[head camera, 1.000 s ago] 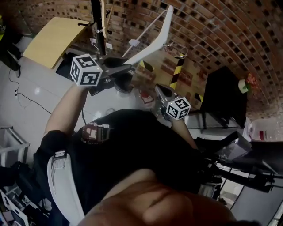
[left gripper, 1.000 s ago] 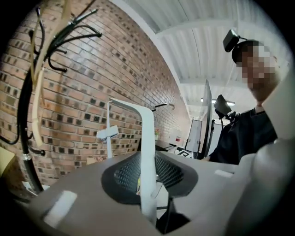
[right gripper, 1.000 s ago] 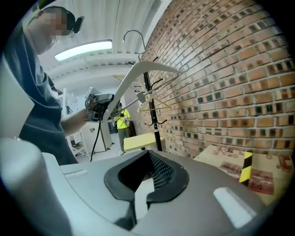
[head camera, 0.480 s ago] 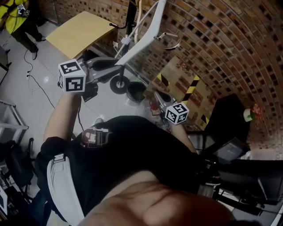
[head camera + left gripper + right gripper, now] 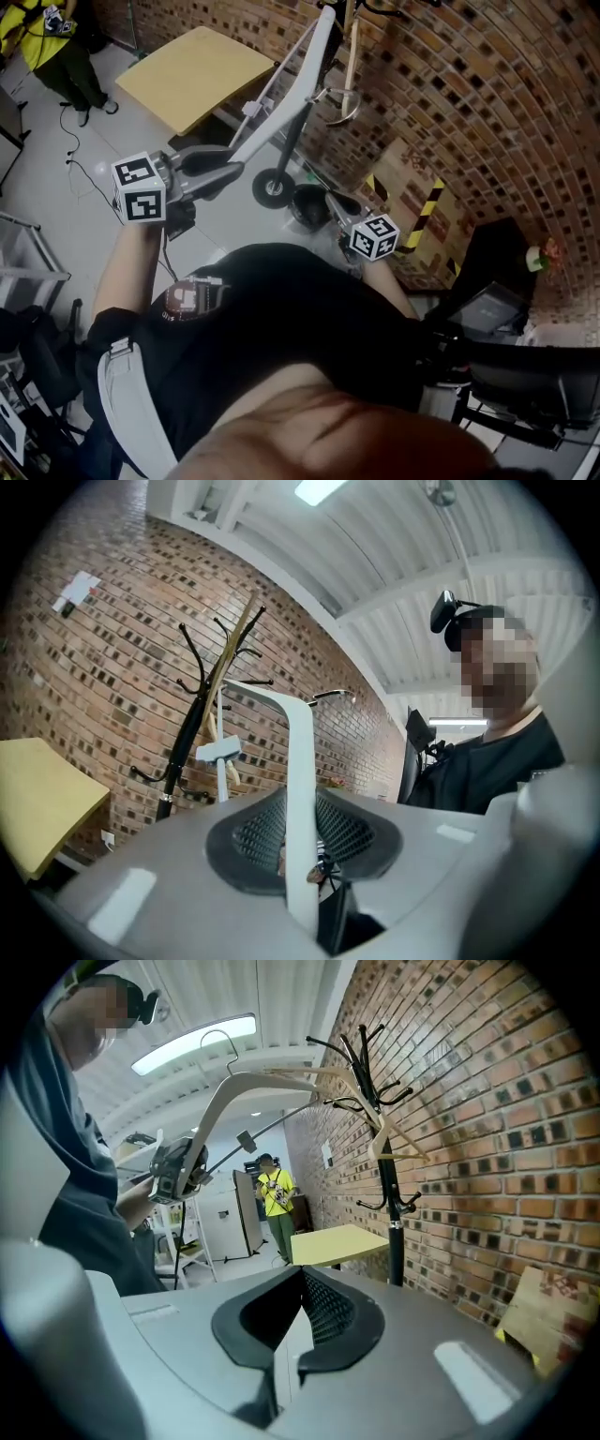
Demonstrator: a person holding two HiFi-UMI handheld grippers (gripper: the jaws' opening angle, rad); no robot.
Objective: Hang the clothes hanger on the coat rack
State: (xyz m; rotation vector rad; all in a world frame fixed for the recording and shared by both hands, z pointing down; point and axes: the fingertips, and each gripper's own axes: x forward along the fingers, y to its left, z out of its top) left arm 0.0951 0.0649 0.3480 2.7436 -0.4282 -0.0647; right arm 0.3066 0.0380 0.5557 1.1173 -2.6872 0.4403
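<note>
White hanger (image 5: 291,89) sits pinched in the left gripper (image 5: 230,164), short of the coat rack (image 5: 289,155) at one o'clock; right gripper (image 5: 337,202) pressed together, empty. Next: lift its hook over a peg.

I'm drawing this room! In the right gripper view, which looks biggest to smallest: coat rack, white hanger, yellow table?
1. coat rack: tallest thing there.
2. white hanger: nearly as big, but it is nearer the camera, so this place is unsure.
3. yellow table: looks smallest, far back.

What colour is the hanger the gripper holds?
White. The hanger shows best in the left gripper view.
</note>
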